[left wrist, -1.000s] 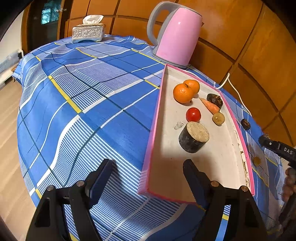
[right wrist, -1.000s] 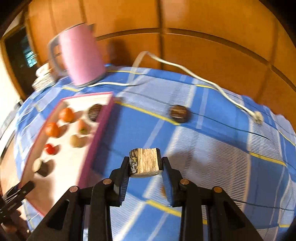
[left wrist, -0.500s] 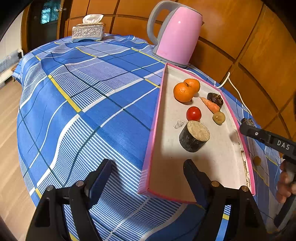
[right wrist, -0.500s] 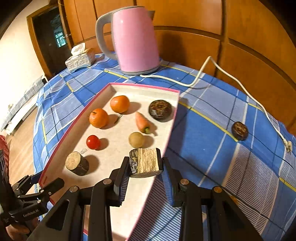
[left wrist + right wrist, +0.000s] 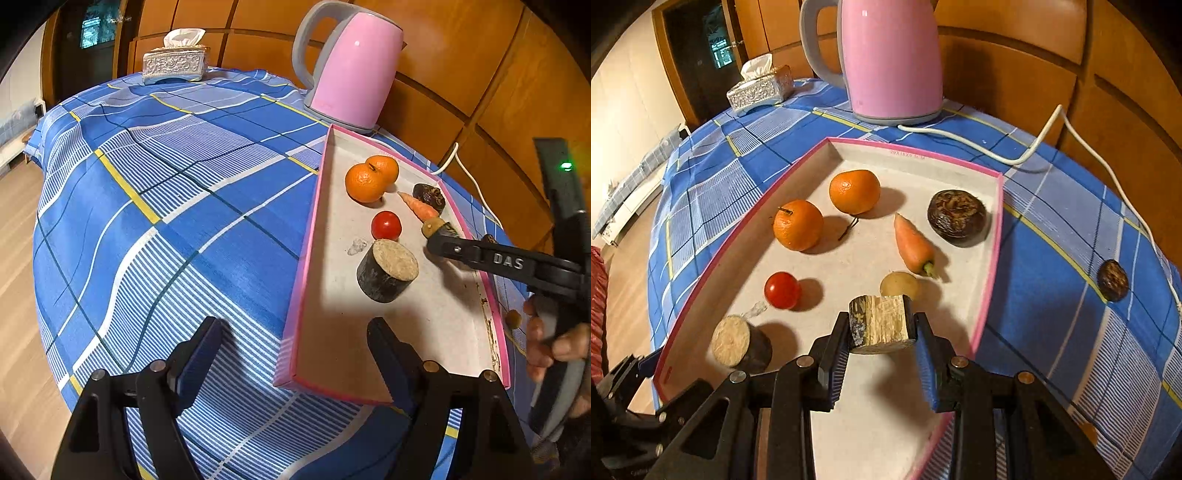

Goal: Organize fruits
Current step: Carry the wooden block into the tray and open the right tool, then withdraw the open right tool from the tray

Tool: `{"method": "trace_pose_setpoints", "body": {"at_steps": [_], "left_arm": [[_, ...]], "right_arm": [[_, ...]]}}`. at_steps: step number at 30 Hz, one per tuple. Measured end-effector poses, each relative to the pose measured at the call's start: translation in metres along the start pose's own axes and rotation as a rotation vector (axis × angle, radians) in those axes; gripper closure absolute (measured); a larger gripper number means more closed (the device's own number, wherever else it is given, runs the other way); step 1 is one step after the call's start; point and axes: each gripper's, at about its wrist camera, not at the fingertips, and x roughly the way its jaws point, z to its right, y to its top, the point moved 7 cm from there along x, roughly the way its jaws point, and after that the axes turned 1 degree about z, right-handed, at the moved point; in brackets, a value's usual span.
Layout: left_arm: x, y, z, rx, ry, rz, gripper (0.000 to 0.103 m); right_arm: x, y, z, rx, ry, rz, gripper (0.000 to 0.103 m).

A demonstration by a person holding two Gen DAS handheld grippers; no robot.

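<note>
Your near half of the tray point(image 5: 871, 424) floor lies bare; farther in, stump point(image 5: 738, 345), tomato point(image 5: 782, 290), small potato point(image 5: 899, 284), carrot point(image 5: 913, 245) and oranges point(image 5: 798, 224) crowd it; kettle point(image 5: 890, 59) blocks beyond.

Pink-rimmed tray point(image 5: 996, 221) holds two mandarins point(image 5: 854, 191), a carrot point(image 5: 913, 245), cherry tomato point(image 5: 782, 290) and dark-skinned cut chunk point(image 5: 738, 345); another chunk point(image 5: 880, 324) hangs at 6 o'clock.
</note>
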Motion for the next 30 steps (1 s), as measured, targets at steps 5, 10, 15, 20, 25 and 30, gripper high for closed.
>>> {"method": "trace_pose_setpoints", "body": {"at_steps": [5,10,15,20,25,30], "left_arm": [[0.000,0.000,0.002,0.003,0.002,0.001,0.021],[0.000,0.000,0.001,0.000,0.000,0.001,0.021],[0.001,0.001,0.001,0.001,-0.001,0.002,0.021],[-0.003,0.001,0.001,0.000,-0.003,0.010,0.021],[-0.008,0.001,0.002,0.001,-0.005,0.018,0.021],[-0.014,0.003,0.002,-0.002,-0.013,0.032,0.021]], "right_arm": [[0.011,0.001,-0.001,0.003,0.006,-0.009,0.069],[0.005,0.000,0.003,0.021,0.005,0.009,0.065],[-0.014,-0.004,0.005,0.032,0.017,0.046,0.065],[-0.013,-0.006,-0.001,0.029,0.029,0.052,0.071],[-0.024,-0.005,-0.003,0.048,0.039,0.076,0.071],[-0.047,-0.012,0.010,0.106,0.018,0.122,0.070]]}}
